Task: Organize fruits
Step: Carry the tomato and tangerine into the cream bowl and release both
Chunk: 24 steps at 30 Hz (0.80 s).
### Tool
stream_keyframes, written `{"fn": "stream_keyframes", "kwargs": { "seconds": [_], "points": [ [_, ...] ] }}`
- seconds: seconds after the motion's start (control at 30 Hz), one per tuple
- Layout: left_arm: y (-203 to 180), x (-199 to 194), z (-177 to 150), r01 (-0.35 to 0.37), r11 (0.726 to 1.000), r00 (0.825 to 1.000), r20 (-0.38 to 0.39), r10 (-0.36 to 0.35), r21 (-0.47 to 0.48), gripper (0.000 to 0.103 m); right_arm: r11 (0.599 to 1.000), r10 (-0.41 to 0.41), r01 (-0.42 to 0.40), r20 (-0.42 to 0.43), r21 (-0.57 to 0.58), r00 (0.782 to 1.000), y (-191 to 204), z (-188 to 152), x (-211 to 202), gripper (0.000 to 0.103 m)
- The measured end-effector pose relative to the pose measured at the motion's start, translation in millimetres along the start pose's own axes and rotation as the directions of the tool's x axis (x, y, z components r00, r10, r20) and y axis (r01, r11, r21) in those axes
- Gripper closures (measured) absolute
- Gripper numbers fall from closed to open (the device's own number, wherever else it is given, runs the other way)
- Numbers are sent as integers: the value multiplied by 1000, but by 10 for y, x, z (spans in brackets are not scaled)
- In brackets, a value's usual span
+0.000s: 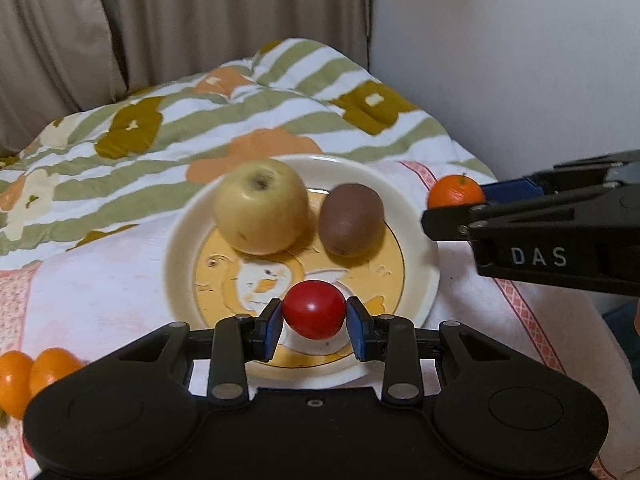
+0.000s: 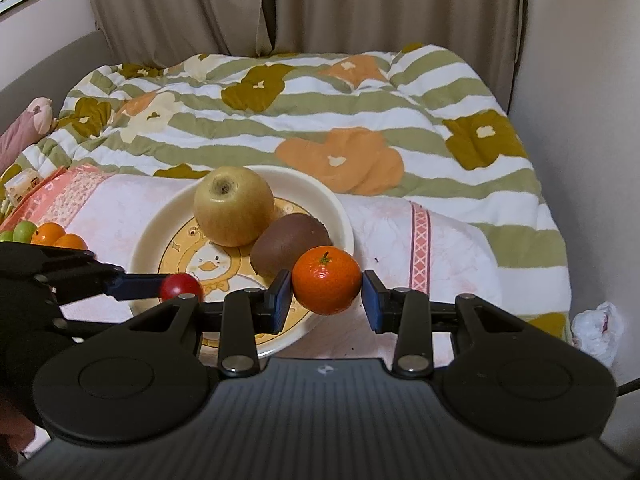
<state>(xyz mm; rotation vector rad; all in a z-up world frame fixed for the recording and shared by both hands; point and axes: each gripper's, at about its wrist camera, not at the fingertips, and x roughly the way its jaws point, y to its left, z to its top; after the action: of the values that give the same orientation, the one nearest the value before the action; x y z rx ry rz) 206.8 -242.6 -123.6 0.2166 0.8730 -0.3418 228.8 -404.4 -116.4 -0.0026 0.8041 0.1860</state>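
Note:
A cream plate (image 1: 180,240) (image 2: 160,220) with a duck picture lies on a pink-white towel and holds a yellow apple (image 1: 260,206) (image 2: 234,206) and a brown kiwi (image 1: 352,220) (image 2: 290,242). My left gripper (image 1: 315,316) is shut on a small red tomato (image 1: 315,314) (image 2: 180,285) above the plate's near part. My right gripper (image 2: 326,280) is shut on a mandarin orange (image 2: 326,280) (image 1: 454,192) over the plate's right rim. In the left wrist view the right gripper comes in from the right edge.
Two more mandarins (image 1: 32,376) (image 2: 58,236) and green fruit (image 2: 22,230) lie left of the plate. A flowered striped quilt (image 2: 320,120) covers the bed behind. Curtains (image 2: 360,4) and a wall (image 1: 520,60) close the back. A crumpled white bag (image 2: 598,328) lies at right.

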Motion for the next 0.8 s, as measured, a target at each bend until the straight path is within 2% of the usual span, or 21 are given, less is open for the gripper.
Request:
{"fn": "stream_keyframes", "kwargs": {
  "seconds": [0.17,0.23,0.3,0.33,0.57,0.8],
  "points": [
    [-17,92,14,7,1000,1000,-24,-7,6,65,1000,13,-13,-11,-2,1000,-7,7,64,51],
    [-21,75,18,14,1000,1000,-22,-13,13,49,1000,16,-16,-13,-5,1000,0,11,66,51],
    [-34,16,22,-5,1000,1000,1,5,26,13,1000,18,-18,-15,-9,1000,5,14,58,51],
    [-31,-25,15,-10,1000,1000,19,10,29,10,1000,18,-18,-15,-11,1000,7,15,52,50],
    [79,-202,22,-6,1000,1000,28,6,4,10,999,46,-47,-29,-18,999,98,35,47,50],
    [235,-357,-46,-53,998,998,35,53,-19,10,995,77,-80,-51,-56,996,316,12,148,50]
  ]
}}
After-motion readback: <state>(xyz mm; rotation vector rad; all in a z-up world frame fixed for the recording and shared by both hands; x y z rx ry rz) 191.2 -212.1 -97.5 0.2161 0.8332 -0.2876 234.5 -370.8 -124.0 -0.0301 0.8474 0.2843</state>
